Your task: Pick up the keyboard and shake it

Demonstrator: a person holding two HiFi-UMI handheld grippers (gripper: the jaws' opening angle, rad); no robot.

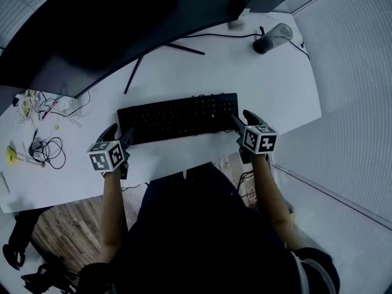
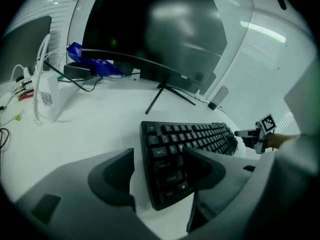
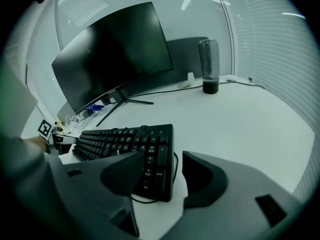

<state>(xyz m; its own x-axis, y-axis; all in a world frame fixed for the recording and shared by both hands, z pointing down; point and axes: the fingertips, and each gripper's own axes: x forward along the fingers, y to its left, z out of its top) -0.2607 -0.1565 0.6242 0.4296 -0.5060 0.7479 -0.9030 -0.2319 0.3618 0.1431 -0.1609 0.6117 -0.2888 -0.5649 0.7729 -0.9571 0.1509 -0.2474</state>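
Behind, a large dark curved monitor [image 1: 122, 23] on thin splayed legs. Far right, a dark cylindrical tumbler [image 1: 273, 38]. At the left edge, a tangle of thin cables [image 1: 44, 149]. Flat on the white desk [image 1: 275, 97], just before the monitor: a black full-size plastic keyboard [image 1: 179, 116]. Left gripper [image 1: 120, 135] with jaws spread astride its left end, right gripper [image 1: 244, 119] with jaws spread astride its right end. Possibly brushing the casing, hard to judge.
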